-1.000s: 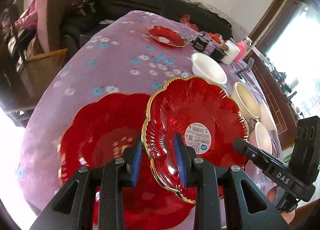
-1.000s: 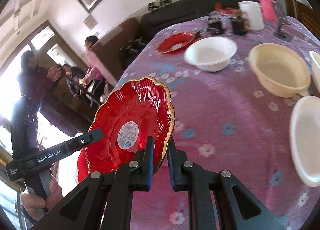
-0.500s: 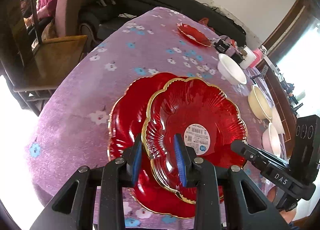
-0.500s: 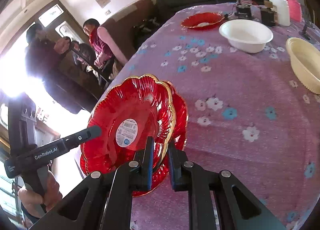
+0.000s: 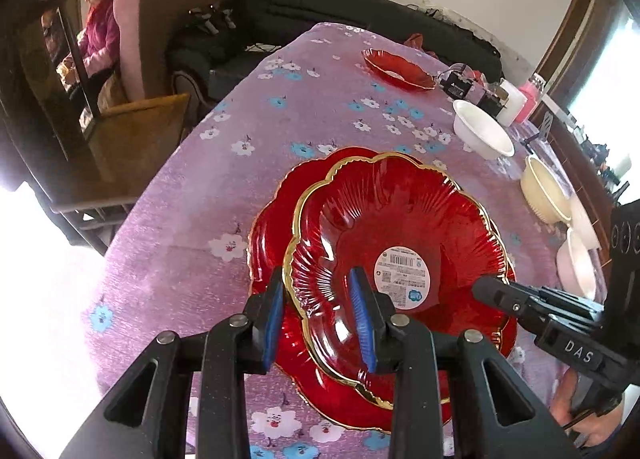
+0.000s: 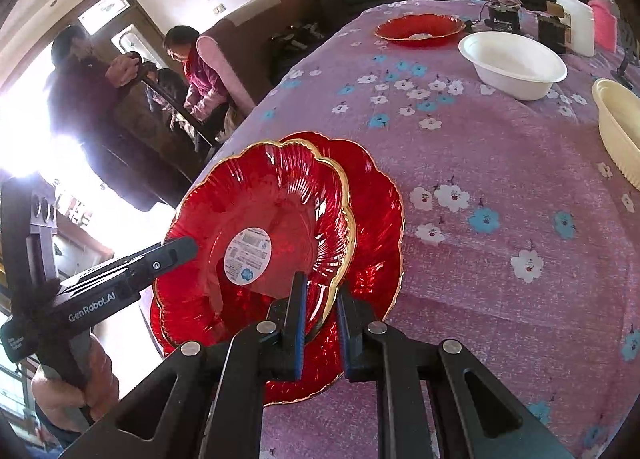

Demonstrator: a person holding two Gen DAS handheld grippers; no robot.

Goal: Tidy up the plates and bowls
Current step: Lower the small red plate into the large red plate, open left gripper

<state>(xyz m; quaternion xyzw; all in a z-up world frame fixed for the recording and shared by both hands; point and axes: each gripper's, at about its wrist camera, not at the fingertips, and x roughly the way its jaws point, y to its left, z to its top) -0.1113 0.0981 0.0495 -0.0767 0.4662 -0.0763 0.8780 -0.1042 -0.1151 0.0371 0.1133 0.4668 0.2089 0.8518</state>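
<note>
A round table under a purple cloth printed with white and blue flowers (image 5: 280,127) carries everything. At its far side stand a third red glass plate (image 5: 396,67), a white plastic bowl (image 5: 482,135), a cream ribbed bowl (image 5: 544,195), a white cup (image 6: 576,23) and a pink container (image 6: 602,19), all well apart from the grippers. Beyond the table are a black sofa (image 5: 360,7) and a person in a pink top (image 5: 100,39). Nothing lies between the grippers and the plates.

The red scalloped glass plate with a gold rim (image 5: 400,211) lies hollow side up near the table's edge on a second red scalloped plate (image 5: 272,227), shifted off centre so that the lower one shows as a crescent on one side. It is round, with no long axis. Its white barcode sticker (image 5: 402,277) faces up in the well.

The left gripper (image 5: 316,275) straddles the upper plate's rim. Its jaws stand partly apart and have just been opening, with the rim between the blue pads. Whether the pads press on the glass I cannot tell. The right gripper (image 6: 320,283) comes in from the opposite side, its jaws nearly together and clamped on the gold rim of the same plate. A bare hand (image 6: 76,383) holds the left gripper's handle.
</note>
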